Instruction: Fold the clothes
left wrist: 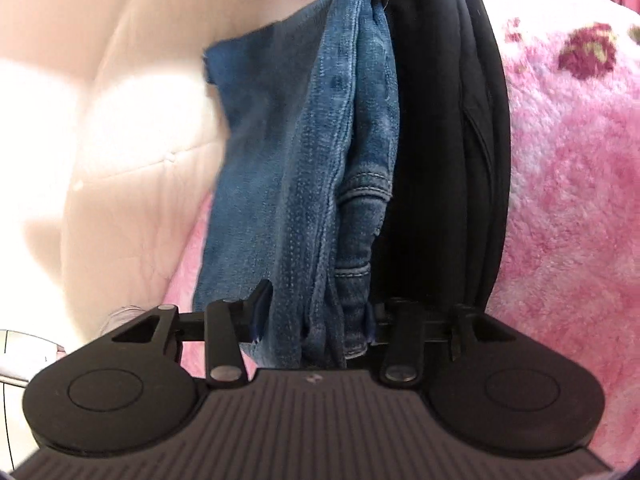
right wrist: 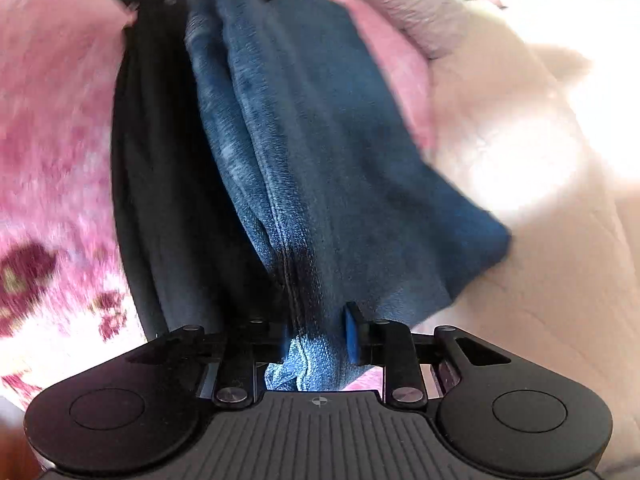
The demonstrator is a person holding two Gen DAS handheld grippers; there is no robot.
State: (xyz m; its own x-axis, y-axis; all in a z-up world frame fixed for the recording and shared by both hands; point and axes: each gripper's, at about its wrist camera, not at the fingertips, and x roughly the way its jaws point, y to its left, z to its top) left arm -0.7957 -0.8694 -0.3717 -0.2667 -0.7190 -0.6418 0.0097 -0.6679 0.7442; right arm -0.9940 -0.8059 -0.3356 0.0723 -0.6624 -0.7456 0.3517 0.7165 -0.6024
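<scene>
Both grippers clamp the jeans (left wrist: 320,184): the left gripper (left wrist: 316,320) pinches one bunched end and the right gripper (right wrist: 316,340) pinches the other, probably so the denim spans between them for a fold. From each gripper the jeans run straight ahead, over a pink blanket (left wrist: 568,184), with a black garment (left wrist: 444,140) just beside them.

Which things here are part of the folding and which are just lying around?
In the job: jeans, black garment, left gripper, right gripper.
Lying about: pink blanket, cream cushion, grey cloth.
</scene>
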